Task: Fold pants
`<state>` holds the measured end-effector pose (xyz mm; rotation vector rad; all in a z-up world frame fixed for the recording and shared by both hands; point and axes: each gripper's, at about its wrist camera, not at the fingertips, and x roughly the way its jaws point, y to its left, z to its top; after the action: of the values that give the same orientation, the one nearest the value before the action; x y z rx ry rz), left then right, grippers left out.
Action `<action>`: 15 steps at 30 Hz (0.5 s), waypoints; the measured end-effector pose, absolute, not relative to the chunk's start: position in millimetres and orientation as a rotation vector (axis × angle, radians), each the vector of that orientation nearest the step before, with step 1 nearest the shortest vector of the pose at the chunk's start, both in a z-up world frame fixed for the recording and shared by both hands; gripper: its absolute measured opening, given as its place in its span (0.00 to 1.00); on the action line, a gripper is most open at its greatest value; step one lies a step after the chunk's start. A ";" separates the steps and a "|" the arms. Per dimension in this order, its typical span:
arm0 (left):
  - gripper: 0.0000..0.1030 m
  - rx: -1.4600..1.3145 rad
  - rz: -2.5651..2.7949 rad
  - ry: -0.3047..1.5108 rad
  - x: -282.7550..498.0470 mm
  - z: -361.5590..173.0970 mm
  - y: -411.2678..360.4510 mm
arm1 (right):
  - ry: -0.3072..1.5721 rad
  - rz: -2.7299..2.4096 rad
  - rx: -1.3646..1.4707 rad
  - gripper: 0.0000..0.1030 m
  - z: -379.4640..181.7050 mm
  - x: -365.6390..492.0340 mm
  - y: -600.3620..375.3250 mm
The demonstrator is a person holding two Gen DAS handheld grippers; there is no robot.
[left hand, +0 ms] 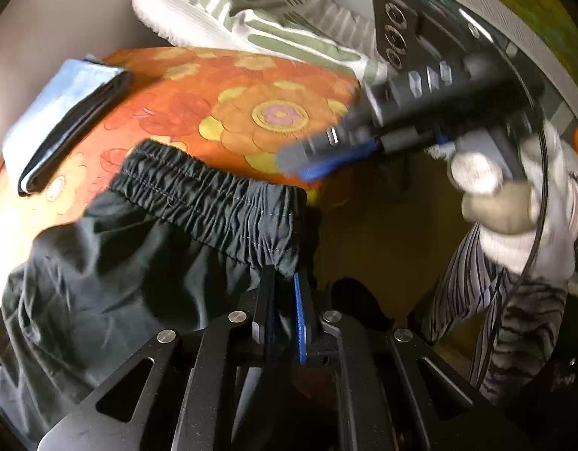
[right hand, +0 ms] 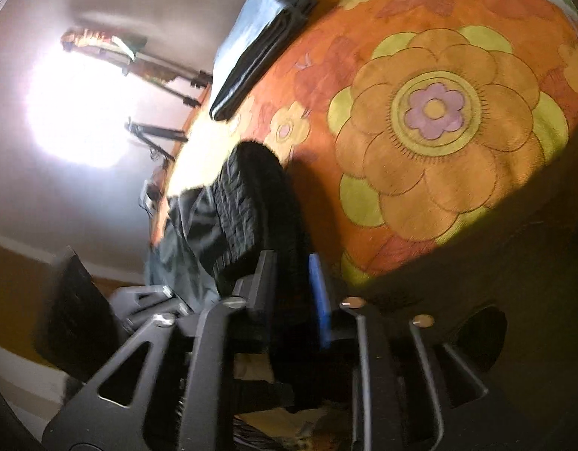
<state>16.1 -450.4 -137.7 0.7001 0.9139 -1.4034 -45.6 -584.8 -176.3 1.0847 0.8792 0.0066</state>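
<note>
On bed's floral blanket (left hand: 221, 86): left tool (left hand: 285, 285) pinches black pants (left hand: 146, 248) waistband, right tool (right hand: 289, 274) parted around it; folding barely begun.

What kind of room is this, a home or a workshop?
Most likely a home bedroom: an orange floral bedspread covers a bed, a striped pillow lies at one end, and folded clothes are stacked beside black pants.
</note>
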 end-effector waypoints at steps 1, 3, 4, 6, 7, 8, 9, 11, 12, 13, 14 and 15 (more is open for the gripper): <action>0.09 0.703 -1.403 0.914 15.0 -137.9 -450.1 | 0.872 -0.002 1.094 0.48 -176.2 -46.5 -588.0; 0.14 0.703 -1.407 0.913 13.7 -136.7 -449.9 | 0.868 0.001 1.096 0.60 -175.3 -43.5 -589.6; 0.16 0.702 -1.410 0.912 13.2 -134.8 -448.9 | 0.875 0.021 1.094 0.62 -175.4 -39.5 -587.9; 0.16 0.695 -1.416 0.911 14.1 -129.1 -445.2 | 0.890 0.034 1.061 0.62 -173.6 -31.4 -582.4; 0.16 0.691 -1.421 0.907 15.0 -123.4 -440.3 | 0.898 0.032 1.039 0.62 -172.5 -27.7 -580.2; 0.16 0.682 -1.420 0.900 16.4 -117.3 -435.4 | 0.904 0.026 1.010 0.62 -170.6 -21.6 -577.2; 0.16 0.659 -1.411 0.890 20.2 -108.7 -426.4 | 0.911 0.022 0.985 0.62 -168.9 -15.9 -574.9; 0.16 0.596 -1.377 0.878 36.0 -91.2 -405.2 | 0.927 0.019 0.909 0.62 -164.0 -1.2 -572.0; 0.16 0.564 -1.346 0.870 47.0 -83.2 -392.6 | 0.934 0.012 0.874 0.62 -162.0 5.0 -571.8; 0.16 0.531 -1.302 0.860 59.9 -76.1 -377.2 | 0.940 0.002 0.835 0.62 -159.9 14.2 -572.4; 0.16 0.499 -1.251 0.855 74.3 -70.2 -360.0 | 0.943 -0.003 0.815 0.62 -158.6 21.3 -573.7; 0.16 0.476 -1.211 0.854 85.5 -66.9 -345.8 | 0.942 -0.009 0.795 0.65 -156.8 34.2 -577.8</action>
<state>85.5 -345.8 -66.9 0.4756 0.8539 -1.2108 34.2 -577.8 -156.8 0.7946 0.9422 -0.0087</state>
